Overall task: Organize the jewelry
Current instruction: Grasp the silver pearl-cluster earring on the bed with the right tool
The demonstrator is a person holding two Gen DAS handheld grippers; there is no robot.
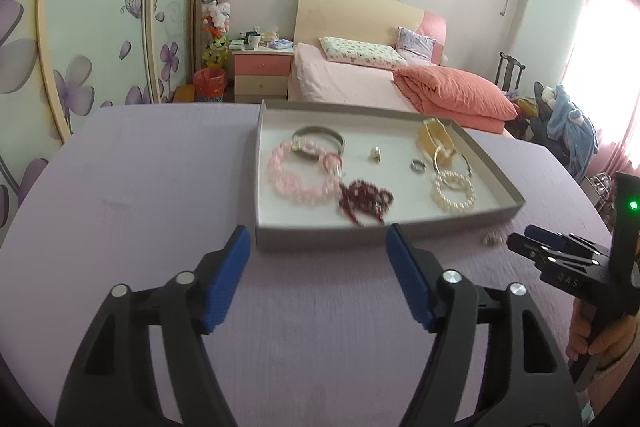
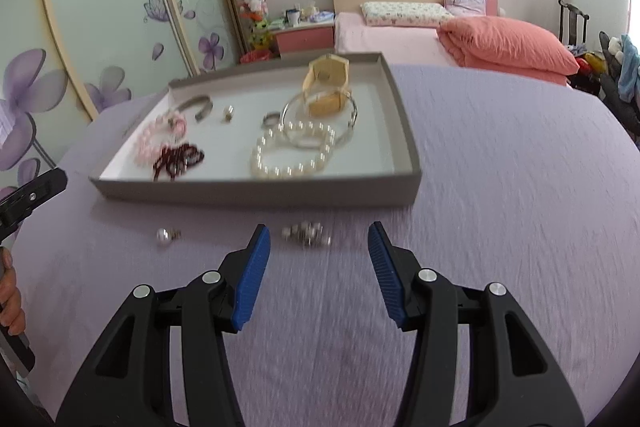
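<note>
Jewelry lies gathered in a shallow grey tray [image 2: 256, 193] on a counter [image 2: 500, 187] covered with a lilac cloth. Inside the tray, on its white floor, sit a pink bead bracelet [image 1: 298, 181], a dark red bead strand [image 1: 362, 203] touching it, a white pearl bracelet [image 2: 294, 153], a silver bangle [image 1: 320, 139], two small rings [image 1: 416, 166] and a yellow box [image 2: 328, 87] toward the far side.

Two pieces lie outside the tray on the cloth, just before its near wall: a pearl earring [image 2: 166, 235] and a small cluster of pearls and metal [image 2: 306, 233].

The right gripper [image 2: 318, 263] hovers above the counter with its blue fingers [image 2: 250, 279] apart and empty, the cluster just beyond their tips. The left gripper [image 1: 318, 267] hovers before the tray's near wall, its fingers spread wide with nothing between them. A hand [image 1: 600, 339] grips the right gripper's handle at the edge of the left wrist view.
</note>
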